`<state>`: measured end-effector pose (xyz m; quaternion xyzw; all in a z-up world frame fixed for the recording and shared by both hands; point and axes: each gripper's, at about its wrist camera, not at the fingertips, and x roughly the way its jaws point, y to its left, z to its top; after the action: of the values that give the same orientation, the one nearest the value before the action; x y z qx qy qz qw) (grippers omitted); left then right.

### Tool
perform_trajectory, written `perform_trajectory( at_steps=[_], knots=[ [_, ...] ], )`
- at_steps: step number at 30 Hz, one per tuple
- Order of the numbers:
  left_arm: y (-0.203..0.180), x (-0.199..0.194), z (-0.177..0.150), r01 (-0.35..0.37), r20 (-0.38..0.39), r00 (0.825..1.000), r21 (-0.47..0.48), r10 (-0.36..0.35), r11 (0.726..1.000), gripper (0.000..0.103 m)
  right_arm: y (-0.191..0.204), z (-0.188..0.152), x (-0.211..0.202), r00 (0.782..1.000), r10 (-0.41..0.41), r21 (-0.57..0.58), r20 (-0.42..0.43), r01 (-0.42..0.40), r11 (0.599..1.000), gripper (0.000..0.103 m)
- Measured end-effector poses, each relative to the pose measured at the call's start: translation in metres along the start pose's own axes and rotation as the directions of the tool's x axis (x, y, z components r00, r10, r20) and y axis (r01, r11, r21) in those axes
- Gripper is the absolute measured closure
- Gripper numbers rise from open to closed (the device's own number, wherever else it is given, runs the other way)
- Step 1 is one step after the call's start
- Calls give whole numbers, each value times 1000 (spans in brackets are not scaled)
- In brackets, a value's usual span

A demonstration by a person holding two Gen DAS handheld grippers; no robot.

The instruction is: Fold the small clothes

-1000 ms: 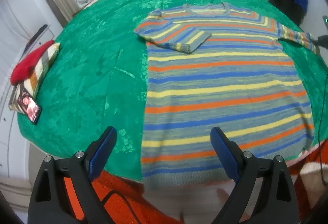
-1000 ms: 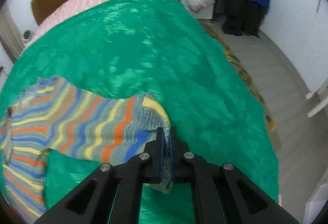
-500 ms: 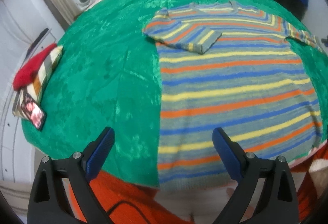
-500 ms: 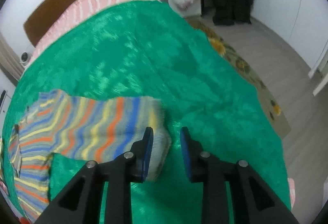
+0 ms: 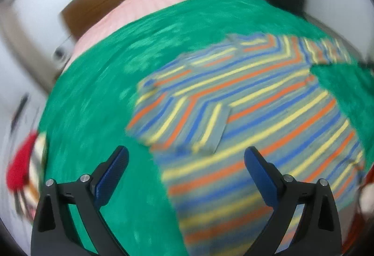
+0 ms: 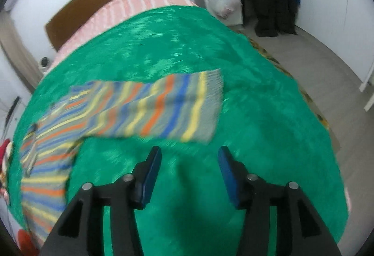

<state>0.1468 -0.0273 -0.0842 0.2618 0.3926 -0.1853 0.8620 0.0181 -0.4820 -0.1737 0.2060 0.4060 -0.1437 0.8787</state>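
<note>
A green blanket (image 6: 257,115) covers the bed. The striped sweater (image 5: 268,120) lies flat on it, one sleeve (image 6: 163,108) stretched out. The left claw (image 5: 185,162) and right claw (image 6: 189,167) are both wide open, holding nothing.

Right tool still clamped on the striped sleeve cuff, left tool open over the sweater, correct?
Not quite. The right wrist view shows the right tool open, the sleeve lying free on the green blanket ahead of it. The left tool is open over the sweater, as you said.
</note>
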Motion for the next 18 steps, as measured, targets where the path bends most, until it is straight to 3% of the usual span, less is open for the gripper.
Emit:
perform_trajectory(
  at_steps=[2,4,6,7,8,10,12,14,16,18],
  knots=[
    [-18,38,8,2,-38,999,91,2,996,4,10,-18,-8,999,43,7,1,-43,999,52],
    [-19,82,9,18,-124,992,83,-7,996,18,20,-38,-16,996,88,15,12,-88,996,52],
    [0,116,4,94,-222,970,-48,-102,994,63,31,-51,-21,994,106,-3,17,-106,994,52],
    [11,121,2,143,-223,960,-129,-169,981,74,37,-58,-25,994,108,-16,18,-108,994,52],
    [24,123,0,170,-209,954,-212,-215,962,100,44,-67,-28,994,111,-38,19,-110,993,52],
    [58,109,-4,165,-156,961,-344,-229,925,100,55,-78,-32,994,109,-77,27,-107,991,52],
    [86,91,-7,136,-101,976,-406,-193,904,100,64,-93,-41,993,104,-108,54,-98,989,52],
    [126,73,-16,85,-62,989,-498,-133,863,100,68,-95,-39,991,106,-117,75,-97,988,52],
    [180,64,-34,-8,-69,997,-605,-42,796,100,73,-99,-36,991,94,-127,96,-81,988,52],
    [219,64,-58,-112,-121,992,-680,40,725,100,74,-100,-30,992,85,-115,96,-73,991,52]
  ],
)
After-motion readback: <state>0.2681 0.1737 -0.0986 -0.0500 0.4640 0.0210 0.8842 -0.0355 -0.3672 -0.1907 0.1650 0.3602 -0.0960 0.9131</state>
